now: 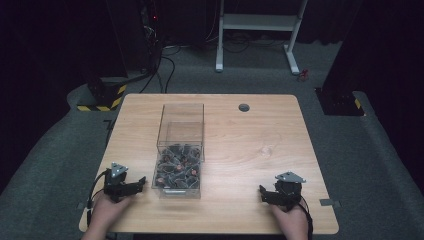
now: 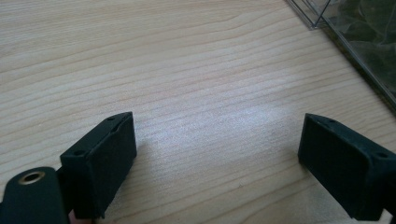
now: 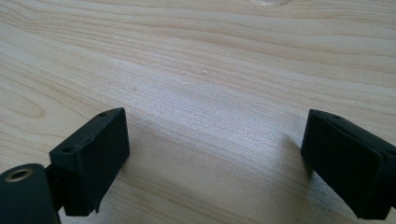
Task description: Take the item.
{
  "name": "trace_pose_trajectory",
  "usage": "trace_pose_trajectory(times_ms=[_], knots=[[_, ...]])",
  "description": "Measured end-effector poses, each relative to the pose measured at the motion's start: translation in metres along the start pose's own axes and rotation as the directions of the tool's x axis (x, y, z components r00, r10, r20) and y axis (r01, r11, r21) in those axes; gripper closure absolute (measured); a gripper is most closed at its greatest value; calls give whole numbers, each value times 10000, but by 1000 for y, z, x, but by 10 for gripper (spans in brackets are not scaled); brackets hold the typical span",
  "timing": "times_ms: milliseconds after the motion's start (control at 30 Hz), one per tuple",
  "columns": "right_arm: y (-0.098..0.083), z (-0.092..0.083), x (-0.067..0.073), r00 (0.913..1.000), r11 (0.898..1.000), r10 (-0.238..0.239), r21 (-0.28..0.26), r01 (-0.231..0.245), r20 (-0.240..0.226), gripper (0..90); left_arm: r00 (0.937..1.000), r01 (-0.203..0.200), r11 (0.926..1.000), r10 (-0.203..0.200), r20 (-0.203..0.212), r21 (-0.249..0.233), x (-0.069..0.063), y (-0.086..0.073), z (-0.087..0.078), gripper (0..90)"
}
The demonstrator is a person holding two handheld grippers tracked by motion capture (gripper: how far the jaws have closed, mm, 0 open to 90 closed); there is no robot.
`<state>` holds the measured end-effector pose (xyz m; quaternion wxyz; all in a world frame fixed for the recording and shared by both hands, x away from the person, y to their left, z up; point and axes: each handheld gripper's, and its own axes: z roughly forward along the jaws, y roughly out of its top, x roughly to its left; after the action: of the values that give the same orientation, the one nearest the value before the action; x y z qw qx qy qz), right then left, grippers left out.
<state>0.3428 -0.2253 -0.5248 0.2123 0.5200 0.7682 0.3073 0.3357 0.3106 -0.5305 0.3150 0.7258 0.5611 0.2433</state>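
Two hand-held grippers, both resting low at the near edge of the bench.
Left hand-held gripper: jaws spread wide, empty, bare wood between them; just beside the near left corner of the clear plastic box.
Right hand-held gripper: jaws likewise wide apart, empty, well apart from the box.
Clear plastic box: upright, left of bench centre, near half heaped with small dark pieces, kind too small to tell.
Handling note: judged a start position. Left is the nearer tool; approach over the rim from above, steady the light, slippery wall with the right, and close on one piece only.
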Motion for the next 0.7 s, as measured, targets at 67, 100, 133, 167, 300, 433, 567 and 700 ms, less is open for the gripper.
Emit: trace_pose_trajectory(times_ms=[67, 100, 133, 167, 300, 433, 567, 700], knots=[[0, 0, 0, 10000, 10000, 2, -1, -2, 2, 77, 10000, 1, 10000, -1, 3, 2, 0, 0, 0, 117], [0, 0, 0, 10000, 10000, 2, -1, -2, 2, 77, 10000, 1, 10000, -1, 3, 2, 0, 0, 0, 117], [0, 0, 0, 10000, 10000, 0, -1, 0, 1, 77, 10000, 3, 10000, -3, 2, 1, 0, 0, 0, 117], [0, 0, 0, 10000, 10000, 2, -1, -2, 1, 77, 10000, 3, 10000, -3, 0, -1, 0, 0, 0, 117], [0, 0, 0, 10000, 10000, 3, 0, -3, 0, 77, 10000, 1, 10000, -1, 2, 4, 0, 0, 0, 117], [0, 0, 0, 10000, 10000, -9, 0, 9, -16, 77, 10000, -5, 10000, 5, -4, 3, 0, 0, 0, 117], [0, 0, 0, 10000, 10000, -41, -3, 41, -33, 77, 10000, -2, 10000, 2, -5, 0, 0, 0, 0, 117], [0, 0, -1, 9999, 9999, -100, -17, 100, -41, 77, 10000, -4, 10000, 4, -7, 0, 0, 0, 0, 117]])
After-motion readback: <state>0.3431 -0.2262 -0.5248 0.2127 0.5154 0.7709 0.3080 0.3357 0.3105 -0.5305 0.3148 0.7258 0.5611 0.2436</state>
